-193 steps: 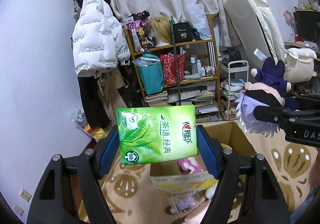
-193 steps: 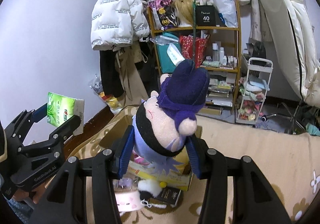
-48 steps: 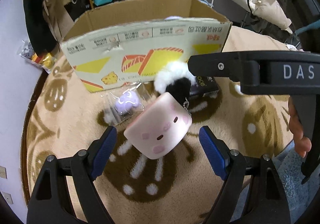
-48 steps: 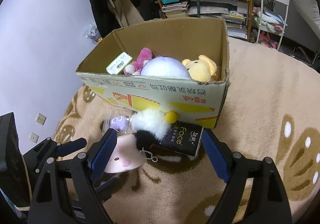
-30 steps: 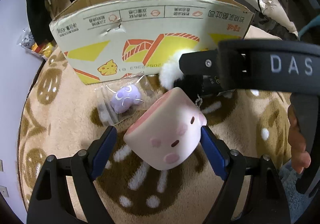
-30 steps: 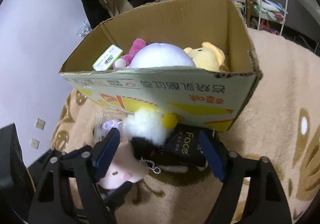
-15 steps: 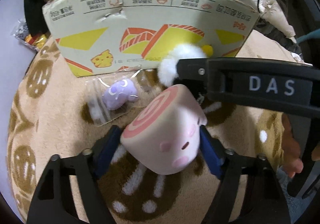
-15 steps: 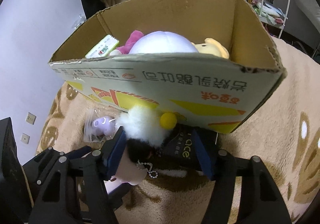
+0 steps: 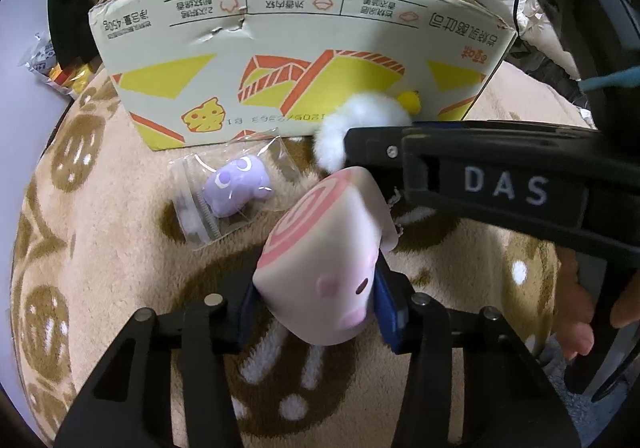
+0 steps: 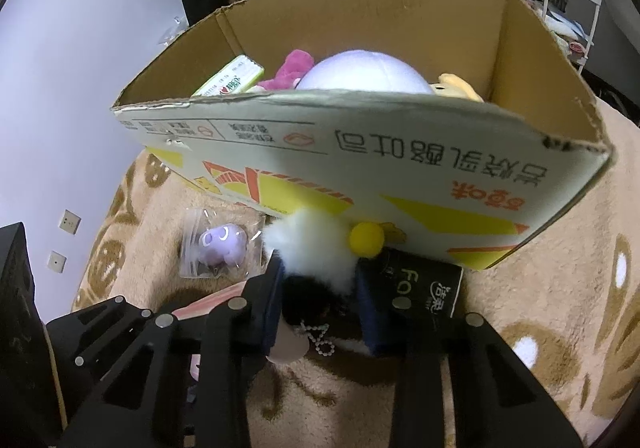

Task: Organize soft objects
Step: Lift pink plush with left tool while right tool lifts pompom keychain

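In the left wrist view, our left gripper (image 9: pixel 318 302) clamps the pink roll toy (image 9: pixel 324 260); its blue pads are mostly hidden behind it. In the right wrist view, our right gripper (image 10: pixel 318 300) pinches the fluffy keychain (image 10: pixel 316 252) before the box (image 10: pixel 360 164), whose contents are half hidden by its wall.

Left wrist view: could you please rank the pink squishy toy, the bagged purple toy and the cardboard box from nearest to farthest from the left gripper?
1. Pink squishy toy, clamped in the left gripper.
2. Bagged purple toy, ahead, slightly left, on the rug.
3. Cardboard box, behind it.
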The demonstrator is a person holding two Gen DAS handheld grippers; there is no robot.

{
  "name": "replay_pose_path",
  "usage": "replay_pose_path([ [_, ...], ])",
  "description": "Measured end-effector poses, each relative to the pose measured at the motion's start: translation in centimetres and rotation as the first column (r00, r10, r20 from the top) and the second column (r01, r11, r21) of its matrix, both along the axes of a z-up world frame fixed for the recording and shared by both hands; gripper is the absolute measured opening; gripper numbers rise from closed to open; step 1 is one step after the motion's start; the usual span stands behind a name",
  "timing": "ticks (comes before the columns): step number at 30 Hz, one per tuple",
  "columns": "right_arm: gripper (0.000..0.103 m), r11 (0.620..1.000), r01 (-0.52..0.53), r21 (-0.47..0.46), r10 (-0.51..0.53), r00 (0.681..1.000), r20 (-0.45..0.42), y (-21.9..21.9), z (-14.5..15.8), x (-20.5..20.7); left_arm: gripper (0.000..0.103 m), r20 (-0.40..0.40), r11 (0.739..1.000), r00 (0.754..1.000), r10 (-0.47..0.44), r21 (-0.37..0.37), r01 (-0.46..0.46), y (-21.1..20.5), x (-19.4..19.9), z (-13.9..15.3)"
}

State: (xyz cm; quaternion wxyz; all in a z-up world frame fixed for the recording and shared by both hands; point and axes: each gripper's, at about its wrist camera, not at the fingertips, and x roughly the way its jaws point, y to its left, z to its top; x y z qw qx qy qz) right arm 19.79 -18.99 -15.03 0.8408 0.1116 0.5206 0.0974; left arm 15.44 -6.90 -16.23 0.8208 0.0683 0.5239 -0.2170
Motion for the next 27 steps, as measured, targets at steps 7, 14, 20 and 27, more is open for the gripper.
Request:
replay_pose_path([
  [7,0.034,0.999,0.046,0.025,-0.047,0.999,0.027,-1.2,1.1,-0.6,0.046,0.004,1.0,1.0,0.013,0.0,-0.013,0.1,-0.5,0.8],
  [14,0.034,0.998,0.065,0.023,-0.066,0.996,0.06,-2.0,2.7,-1.7,0.046,0.069,0.997,0.997,0.04,0.058,-0.044,0.6,-1.6,1.9],
  [20,0.034,0.998,0.064,-0.026,-0.06,0.99,0.13,-2.1,5.1,-3.0,0.046,0.162,0.995,0.985,0.057,0.071,-0.069,0.7,-2.4,3.7],
  [27,0.034,0.996,0.09,-0.004,-0.087,0.974,0.208,-2.9,7.8,-4.5,0.046,0.292,0.993,0.954,0.073,0.067,-0.097,1.3,-3.6,6.5],
])
